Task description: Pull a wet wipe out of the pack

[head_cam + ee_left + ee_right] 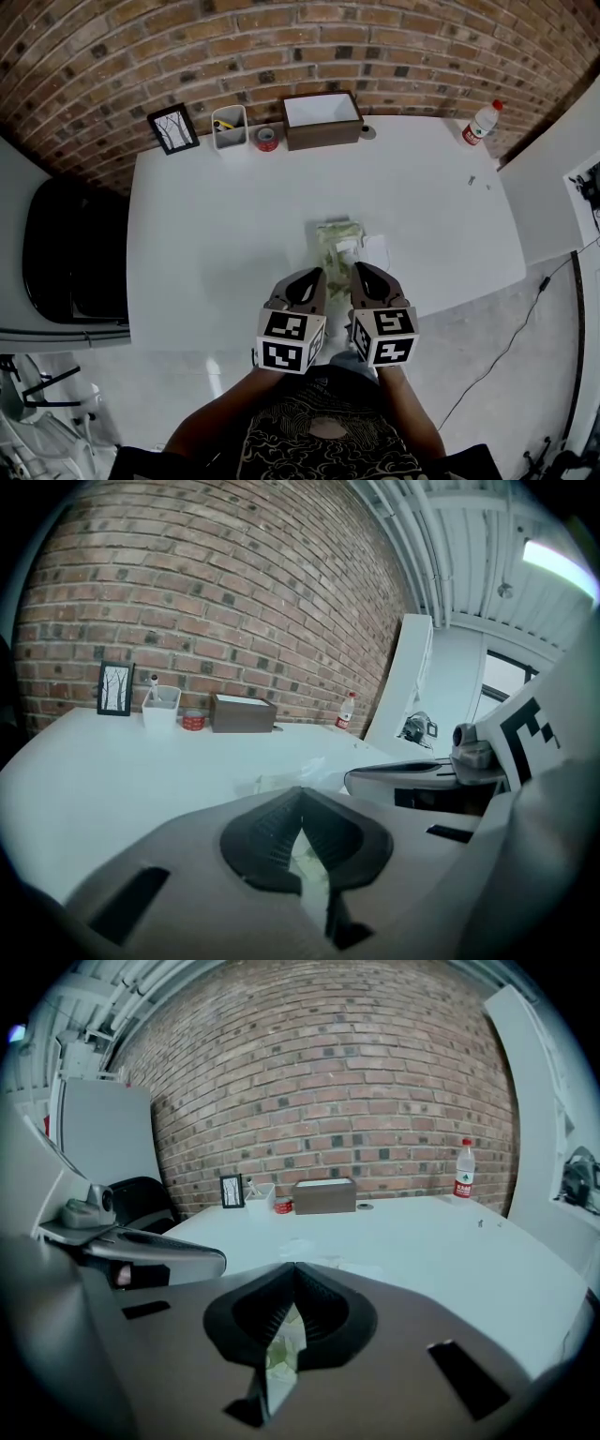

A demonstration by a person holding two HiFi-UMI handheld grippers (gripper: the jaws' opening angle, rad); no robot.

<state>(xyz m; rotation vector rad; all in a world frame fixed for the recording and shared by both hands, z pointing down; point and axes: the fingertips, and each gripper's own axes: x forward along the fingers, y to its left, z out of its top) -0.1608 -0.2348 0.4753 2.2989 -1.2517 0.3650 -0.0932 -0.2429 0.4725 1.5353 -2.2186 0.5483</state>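
Note:
The wet wipe pack [336,240], pale green and crinkly, lies on the white table [216,234] close to the near edge. A white sheet [376,251] lies flat against its right side. My left gripper [314,275] hovers at the pack's near left corner with its jaws shut and nothing between them. My right gripper [360,269] hovers at the near right corner, also shut and empty. In the left gripper view the jaw tips [300,791] meet, and the pack [311,869] shows below through the gap behind them. In the right gripper view the tips [293,1267] meet above the pack [281,1354].
Along the brick wall stand a picture frame [173,128], a white pen holder [230,127], a red tape roll [267,139] and a brown box [322,119]. A water bottle [480,122] is at the far right corner. A black chair [75,248] sits left of the table.

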